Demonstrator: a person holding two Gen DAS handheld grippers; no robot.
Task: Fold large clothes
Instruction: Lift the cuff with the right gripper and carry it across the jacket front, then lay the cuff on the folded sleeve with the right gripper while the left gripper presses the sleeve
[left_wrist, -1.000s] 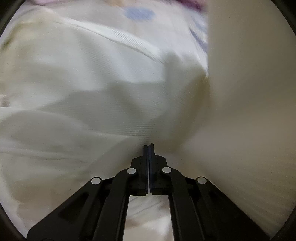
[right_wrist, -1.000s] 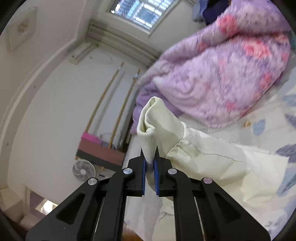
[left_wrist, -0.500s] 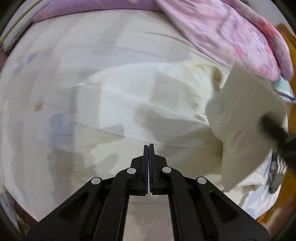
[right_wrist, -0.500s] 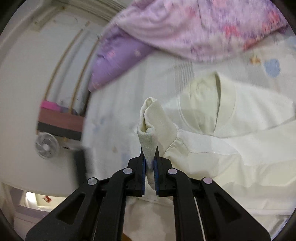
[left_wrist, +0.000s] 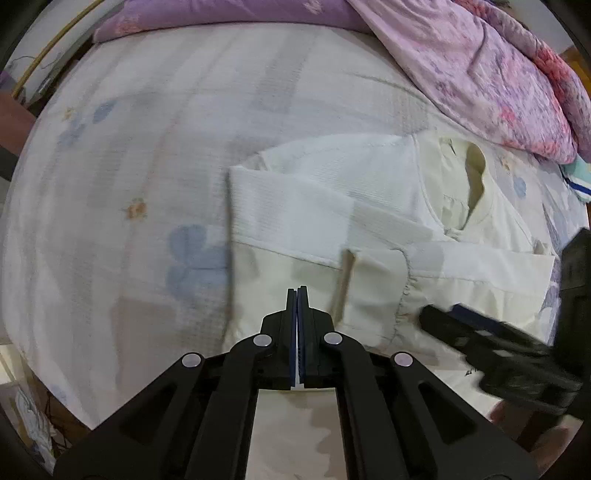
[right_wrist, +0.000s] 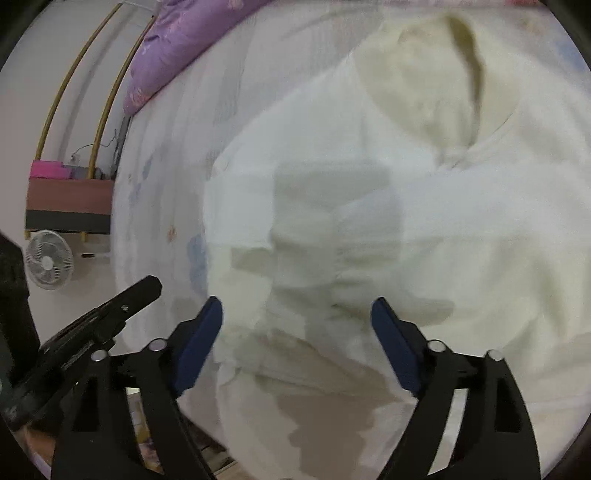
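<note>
While the left gripper (left_wrist: 297, 291) stays clenched on nothing, the right gripper (right_wrist: 296, 314) is opening, releasing the cream garment (left_wrist: 332, 206) onto the bed (left_wrist: 147, 147).

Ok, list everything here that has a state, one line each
Cream long-sleeved garment: lying flat on the bed, sides folded in, cuffed sleeve across the front.
Left claw: shut, empty.
Right claw: jaws opening, nothing between them.
Purple floral quilt: bunched at the bed's far side.
</note>
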